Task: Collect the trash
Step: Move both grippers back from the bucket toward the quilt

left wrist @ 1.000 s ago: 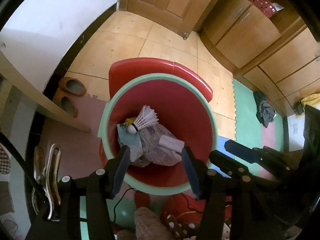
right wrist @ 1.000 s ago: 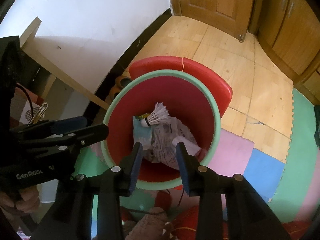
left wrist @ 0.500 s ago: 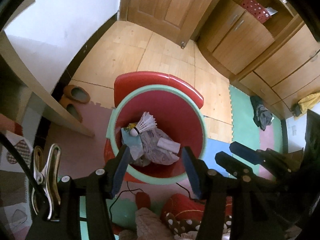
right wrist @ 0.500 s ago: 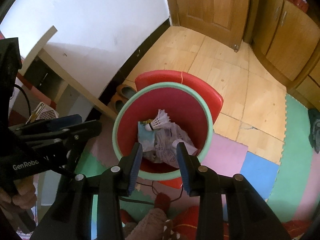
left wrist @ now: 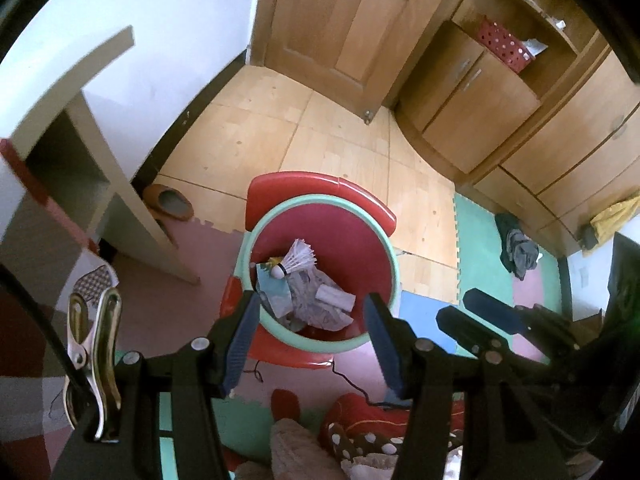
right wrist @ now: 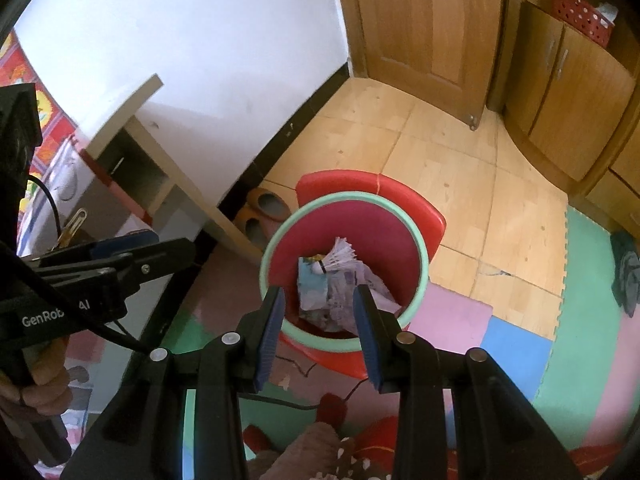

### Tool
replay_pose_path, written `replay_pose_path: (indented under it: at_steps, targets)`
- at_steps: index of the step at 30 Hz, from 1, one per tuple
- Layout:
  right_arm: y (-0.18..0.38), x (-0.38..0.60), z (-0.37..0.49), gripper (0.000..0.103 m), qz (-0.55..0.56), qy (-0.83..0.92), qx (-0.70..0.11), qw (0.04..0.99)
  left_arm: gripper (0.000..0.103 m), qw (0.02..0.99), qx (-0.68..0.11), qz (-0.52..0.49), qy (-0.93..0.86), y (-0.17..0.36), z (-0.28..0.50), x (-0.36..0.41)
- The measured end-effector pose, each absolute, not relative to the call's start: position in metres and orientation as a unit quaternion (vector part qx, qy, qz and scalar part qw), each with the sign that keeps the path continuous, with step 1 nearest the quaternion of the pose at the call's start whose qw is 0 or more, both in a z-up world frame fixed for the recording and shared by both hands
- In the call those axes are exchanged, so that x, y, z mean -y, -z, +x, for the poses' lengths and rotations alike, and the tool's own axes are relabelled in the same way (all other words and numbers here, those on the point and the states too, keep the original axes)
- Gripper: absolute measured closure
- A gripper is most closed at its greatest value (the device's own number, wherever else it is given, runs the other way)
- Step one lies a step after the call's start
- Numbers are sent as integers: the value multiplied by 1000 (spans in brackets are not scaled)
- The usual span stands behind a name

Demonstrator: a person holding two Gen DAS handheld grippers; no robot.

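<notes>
A red bin with a mint-green rim (left wrist: pixel 394 268) (right wrist: pixel 422 256) stands on the floor below both grippers. Inside lie a white shuttlecock (left wrist: pixel 298 260) (right wrist: pixel 338 258), crumpled printed paper (left wrist: pixel 316 300) (right wrist: pixel 332 300) and a pale blue wrapper (left wrist: pixel 272 294) (right wrist: pixel 310 280). My left gripper (left wrist: pixel 310 334) hangs well above the bin, open, with nothing between its fingers. My right gripper (right wrist: pixel 318 326) is also open and empty, high over the bin's near edge. In each wrist view the other gripper shows at the side (left wrist: pixel 480 314) (right wrist: pixel 160 248).
A red stool (left wrist: pixel 320 188) stands behind the bin. Brown slippers (right wrist: pixel 266 204) lie by a white shelf unit (left wrist: pixel 108 152). A wooden door (left wrist: pixel 340 28), cabinets (left wrist: pixel 480 108), foam floor mats (right wrist: pixel 580 340) and a heap of dark cloth (left wrist: pixel 518 244) surround the spot. A cable (left wrist: pixel 352 380) runs along the floor.
Both grippers have risen away from the bin, which now looks smaller and farther below. Their jaws have kept the same spread. The trash in the bin has not moved.
</notes>
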State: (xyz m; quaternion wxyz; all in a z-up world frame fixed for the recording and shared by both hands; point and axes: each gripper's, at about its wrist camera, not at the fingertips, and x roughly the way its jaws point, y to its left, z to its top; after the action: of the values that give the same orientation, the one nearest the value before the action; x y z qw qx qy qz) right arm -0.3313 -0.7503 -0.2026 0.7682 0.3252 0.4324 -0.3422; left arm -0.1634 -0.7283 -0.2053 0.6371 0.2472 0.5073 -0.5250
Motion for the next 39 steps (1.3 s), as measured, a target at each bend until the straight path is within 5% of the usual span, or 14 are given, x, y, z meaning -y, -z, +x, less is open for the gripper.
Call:
replay_pose_path:
  at_steps: [39]
  targets:
    - [65, 607, -215, 67, 236, 209, -389, 866, 45, 750, -457, 171, 446, 48, -67, 545]
